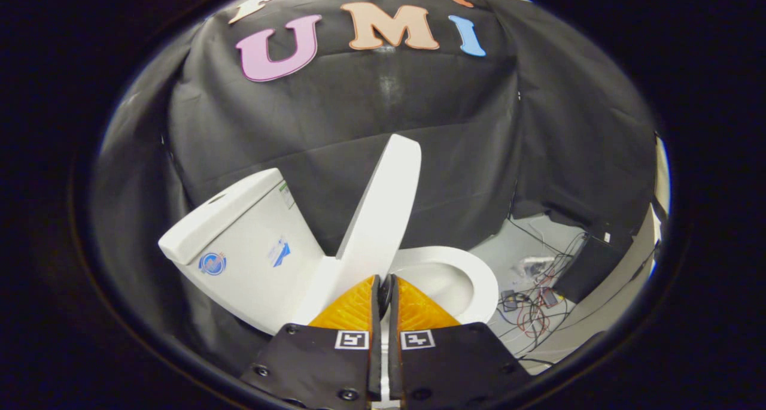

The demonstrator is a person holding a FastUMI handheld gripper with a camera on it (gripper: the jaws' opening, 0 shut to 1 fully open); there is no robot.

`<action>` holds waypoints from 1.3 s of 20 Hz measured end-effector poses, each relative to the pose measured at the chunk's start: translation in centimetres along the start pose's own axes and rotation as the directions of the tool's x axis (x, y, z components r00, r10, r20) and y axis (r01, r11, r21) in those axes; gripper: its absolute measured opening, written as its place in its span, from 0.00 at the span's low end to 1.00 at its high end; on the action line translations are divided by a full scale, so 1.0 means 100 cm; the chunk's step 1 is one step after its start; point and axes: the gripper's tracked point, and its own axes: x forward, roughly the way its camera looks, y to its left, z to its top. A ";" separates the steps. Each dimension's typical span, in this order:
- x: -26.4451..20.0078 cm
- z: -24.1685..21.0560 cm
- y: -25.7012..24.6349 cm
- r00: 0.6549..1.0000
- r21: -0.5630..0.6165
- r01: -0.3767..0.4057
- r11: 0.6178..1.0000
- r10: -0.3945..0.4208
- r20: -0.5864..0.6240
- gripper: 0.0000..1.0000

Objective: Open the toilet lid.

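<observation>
Toilet lid (383, 209) stands raised, its edge pinched between the nearly closed hand-held gripper (383, 284).

The toilet lid (383, 212) looks like smooth, matt white plastic. At its nine o'clock, the tank (239, 242) has a glossy ceramic look. The gripper (383, 290) fingers, almost closed, show ribbed pads (353, 308). The wall (335, 117) is creased matt cloth.
</observation>
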 end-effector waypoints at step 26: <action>-0.011 0.036 0.093 0.995 -0.187 0.005 0.982 0.014 0.103 0.05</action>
